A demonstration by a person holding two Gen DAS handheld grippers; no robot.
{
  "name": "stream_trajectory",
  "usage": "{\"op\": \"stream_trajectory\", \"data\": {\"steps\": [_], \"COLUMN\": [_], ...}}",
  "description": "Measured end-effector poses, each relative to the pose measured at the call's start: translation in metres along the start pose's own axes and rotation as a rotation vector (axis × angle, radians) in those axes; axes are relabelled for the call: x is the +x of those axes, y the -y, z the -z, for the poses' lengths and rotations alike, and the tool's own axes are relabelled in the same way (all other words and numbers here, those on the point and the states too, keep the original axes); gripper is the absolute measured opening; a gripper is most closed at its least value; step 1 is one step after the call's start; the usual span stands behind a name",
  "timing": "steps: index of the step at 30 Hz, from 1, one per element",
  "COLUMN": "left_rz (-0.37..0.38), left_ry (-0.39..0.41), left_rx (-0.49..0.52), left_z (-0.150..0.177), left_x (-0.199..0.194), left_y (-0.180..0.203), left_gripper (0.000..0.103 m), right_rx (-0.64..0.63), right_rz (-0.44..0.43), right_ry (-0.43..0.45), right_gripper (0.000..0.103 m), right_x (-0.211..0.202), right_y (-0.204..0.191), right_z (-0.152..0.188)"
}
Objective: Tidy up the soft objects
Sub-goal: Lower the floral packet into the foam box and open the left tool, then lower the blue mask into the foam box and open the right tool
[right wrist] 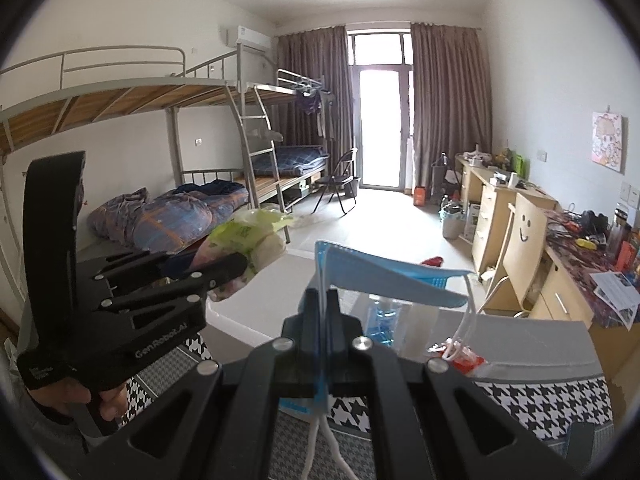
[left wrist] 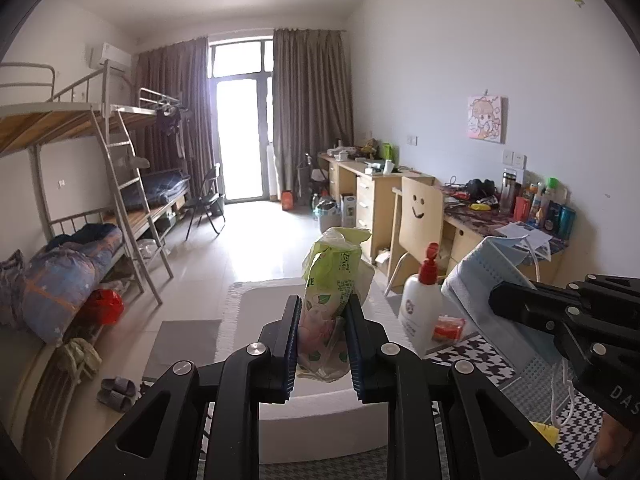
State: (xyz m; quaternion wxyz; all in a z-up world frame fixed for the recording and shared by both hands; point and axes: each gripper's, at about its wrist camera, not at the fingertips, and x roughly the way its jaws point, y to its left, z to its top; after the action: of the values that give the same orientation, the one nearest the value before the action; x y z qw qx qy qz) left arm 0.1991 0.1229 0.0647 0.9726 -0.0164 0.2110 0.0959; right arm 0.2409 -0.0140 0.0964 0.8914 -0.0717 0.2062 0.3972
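My left gripper (left wrist: 324,314) is shut on a soft pack of tissues (left wrist: 332,276) in green and floral plastic wrap, held upright above a white box (left wrist: 308,400). In the right wrist view the same pack (right wrist: 248,236) sticks out of the left gripper (right wrist: 238,267), with a hand on its handle. My right gripper (right wrist: 322,300) is shut on the edge of a blue face mask (right wrist: 384,276), and the mask's white ear loops hang down. The left wrist view shows that gripper (left wrist: 496,300) at the right, with the mask (left wrist: 480,272) fanned out above it.
A white bottle with a red pump cap (left wrist: 420,304) and a red packet (left wrist: 448,328) stand on the houndstooth tablecloth (left wrist: 472,360). A clear bottle of blue liquid (right wrist: 380,320) is behind the mask. Bunk beds stand at the left, with desks and a chair at the right.
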Motion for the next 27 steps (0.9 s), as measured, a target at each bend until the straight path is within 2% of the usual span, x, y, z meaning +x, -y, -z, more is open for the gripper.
{"op": "stream_trajectory", "data": {"steps": [12, 18, 19, 22, 27], "left_rz": [-0.046, -0.029, -0.022, -0.029, -0.051], "left_ry": [-0.06, -0.116, -0.125, -0.144, -0.138], "left_rx": [-0.022, -0.035, -0.038, -0.045, -0.052], "left_z": [0.005, 0.01, 0.01, 0.013, 0.013], "left_x": [0.024, 0.045, 0.048, 0.054, 0.05], "left_y": [-0.016, -0.021, -0.023, -0.027, -0.032], "left_gripper": [0.023, 0.025, 0.031, 0.066, 0.075], "right_rx": [-0.036, -0.035, -0.033, -0.028, -0.029], "right_rz": [-0.035, -0.035, -0.034, -0.029, -0.022], "right_ry": [-0.03, -0.05, -0.053, -0.062, -0.068], "right_gripper": [0.004, 0.004, 0.004, 0.004, 0.004], "right_x": [0.023, 0.036, 0.037, 0.042, 0.046], "right_y": [-0.013, -0.011, -0.009, -0.007, -0.007], "right_z": [-0.007, -0.008, -0.008, -0.009, -0.011]}}
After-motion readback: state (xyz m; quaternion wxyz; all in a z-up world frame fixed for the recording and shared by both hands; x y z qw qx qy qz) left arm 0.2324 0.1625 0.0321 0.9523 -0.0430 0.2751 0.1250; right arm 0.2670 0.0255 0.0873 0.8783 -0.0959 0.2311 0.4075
